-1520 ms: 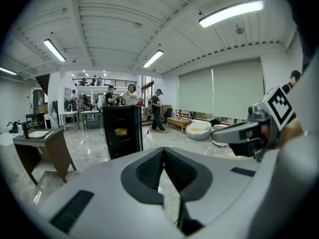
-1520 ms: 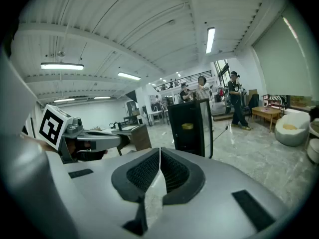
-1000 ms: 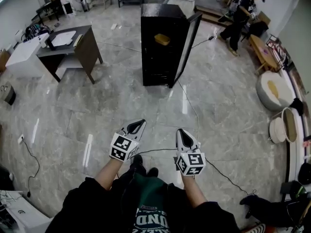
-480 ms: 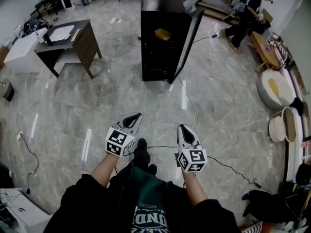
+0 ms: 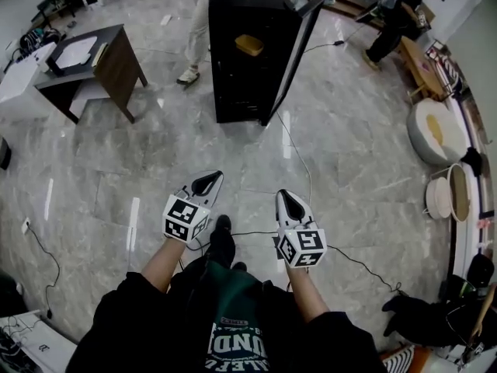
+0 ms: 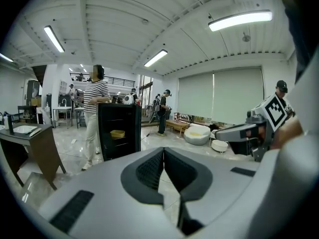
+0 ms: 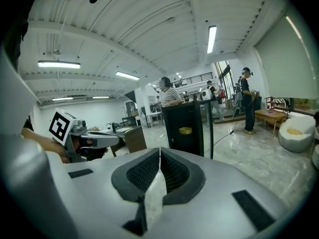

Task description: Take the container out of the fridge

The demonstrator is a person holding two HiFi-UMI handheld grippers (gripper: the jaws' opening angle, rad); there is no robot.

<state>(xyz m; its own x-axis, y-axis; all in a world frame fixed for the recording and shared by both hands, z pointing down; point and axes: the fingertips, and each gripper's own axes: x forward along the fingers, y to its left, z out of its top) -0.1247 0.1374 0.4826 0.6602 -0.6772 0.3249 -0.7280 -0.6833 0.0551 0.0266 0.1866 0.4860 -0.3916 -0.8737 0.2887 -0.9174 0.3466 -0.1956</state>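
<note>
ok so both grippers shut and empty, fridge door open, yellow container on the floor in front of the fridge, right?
One thing is off: the yellow container is not on the floor; it sits inside the fridge, raised well above the floor, as the head view shows. The rest holds: the door is open, and the left gripper and right gripper are shut and empty.

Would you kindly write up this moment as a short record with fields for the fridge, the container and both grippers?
fridge: black, door open
container: yellow, high inside the fridge
left gripper: shut, empty, well short of the fridge
right gripper: shut, empty, beside the left one
task stage: container not yet reached
</note>
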